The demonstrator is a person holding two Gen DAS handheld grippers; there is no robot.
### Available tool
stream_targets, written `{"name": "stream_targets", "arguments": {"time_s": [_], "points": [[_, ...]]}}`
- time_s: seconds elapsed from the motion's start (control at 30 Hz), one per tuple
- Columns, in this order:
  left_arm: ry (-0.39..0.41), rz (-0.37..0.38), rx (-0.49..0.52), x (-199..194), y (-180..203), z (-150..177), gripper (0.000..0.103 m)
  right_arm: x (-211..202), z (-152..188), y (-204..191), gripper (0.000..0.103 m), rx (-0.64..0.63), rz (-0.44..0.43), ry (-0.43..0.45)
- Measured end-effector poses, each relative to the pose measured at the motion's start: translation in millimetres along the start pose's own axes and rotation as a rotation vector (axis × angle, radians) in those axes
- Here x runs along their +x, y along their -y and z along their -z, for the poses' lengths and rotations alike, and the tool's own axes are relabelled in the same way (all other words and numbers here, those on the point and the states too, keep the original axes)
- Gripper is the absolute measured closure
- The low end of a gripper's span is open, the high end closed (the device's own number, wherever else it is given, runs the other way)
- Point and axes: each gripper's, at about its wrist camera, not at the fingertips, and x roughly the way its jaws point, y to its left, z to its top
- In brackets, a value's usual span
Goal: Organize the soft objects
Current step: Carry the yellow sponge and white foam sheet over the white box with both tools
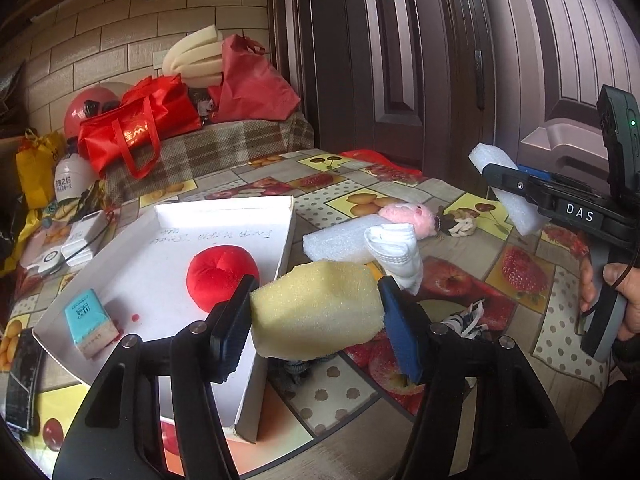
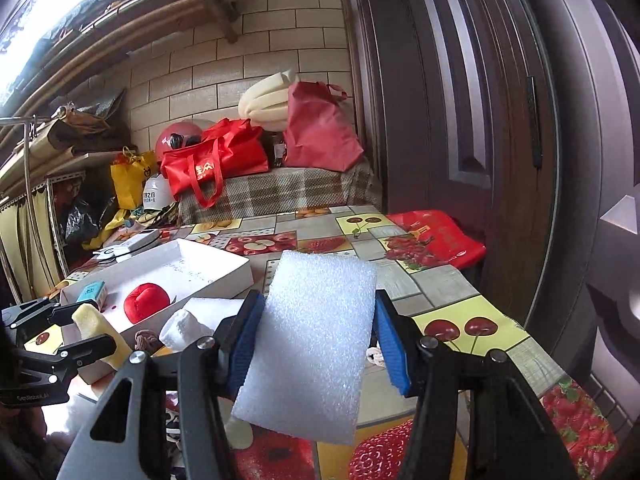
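Left gripper (image 1: pixel 316 316) jaws clamp a yellow sponge (image 1: pixel 316 310); right gripper (image 2: pixel 316 344) jaws clamp a white foam block (image 2: pixel 312 340).

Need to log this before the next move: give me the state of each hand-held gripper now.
Left hand-held gripper: closed on the yellow sponge.
Right hand-held gripper: closed on the white foam piece.

we see: box (image 1: pixel 224 216) on table (image 1: pixel 472 200) left | ball (image 1: pixel 222 280) + packet (image 1: pixel 90 322) in box | foam block (image 1: pixel 336 242) right of box
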Motion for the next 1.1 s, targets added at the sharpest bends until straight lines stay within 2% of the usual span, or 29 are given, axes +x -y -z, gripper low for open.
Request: {"name": "stream_targets", "arguments": {"time_s": [0.23, 0.5, 1.1], "points": [[0.036, 0.002, -0.030, -6.7, -4.5, 1.4, 0.043, -4.6, 1.1, -5.8, 0.048, -0.025, -0.005, 0.025], [0.048, -0.035, -0.055, -9.1, -9.0, 2.0, 0.043, -12.9, 4.1, -21.8, 0.048, -0.023, -0.076, 0.049], [0.066, -0.106, -0.096, -10.9, -31.3, 4.0, 0.043, -13.5, 8.2, -46.7, 0.048, -0.063, -0.145, 0.036]]}}
